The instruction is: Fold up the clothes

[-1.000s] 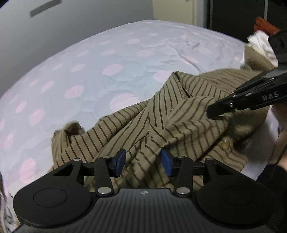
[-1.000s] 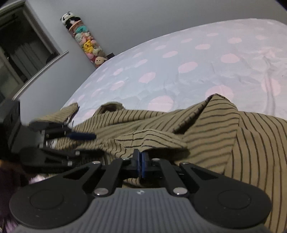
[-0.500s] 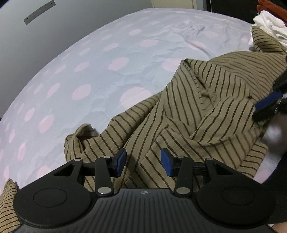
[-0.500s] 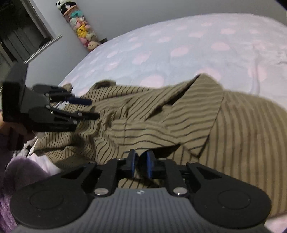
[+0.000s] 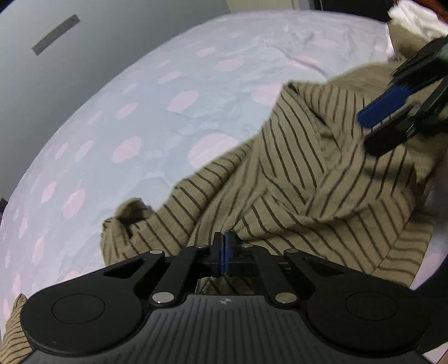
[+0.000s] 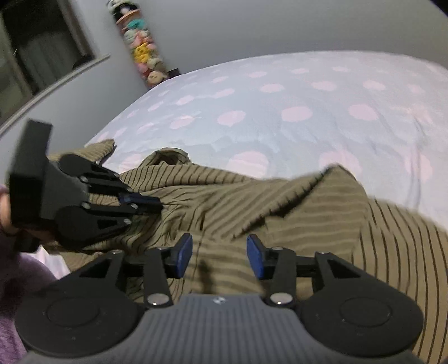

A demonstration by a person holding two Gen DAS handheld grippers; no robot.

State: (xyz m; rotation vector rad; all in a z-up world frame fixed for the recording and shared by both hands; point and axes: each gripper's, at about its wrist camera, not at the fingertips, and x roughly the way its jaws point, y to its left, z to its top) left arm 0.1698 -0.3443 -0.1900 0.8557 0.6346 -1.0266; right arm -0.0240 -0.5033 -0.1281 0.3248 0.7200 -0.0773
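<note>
A tan shirt with dark stripes (image 5: 294,179) lies crumpled on a lilac bed sheet with pink dots (image 5: 145,117). It also shows in the right wrist view (image 6: 280,201). My left gripper (image 5: 223,253) is shut on a fold of the shirt near its lower edge; in the right wrist view (image 6: 145,201) its pads pinch the cloth. My right gripper (image 6: 219,256) is open, held just above the shirt, with nothing between its pads. In the left wrist view it (image 5: 383,123) hovers over the shirt's right part.
A pile of white and brown clothes (image 5: 411,19) lies at the bed's far right corner. A clear tube of plush toys (image 6: 142,53) stands against the wall beyond the bed. A dark window or doorway (image 6: 42,53) is at the left.
My left gripper has closed on the shirt. My right gripper has let go of the cloth and opened wide.
</note>
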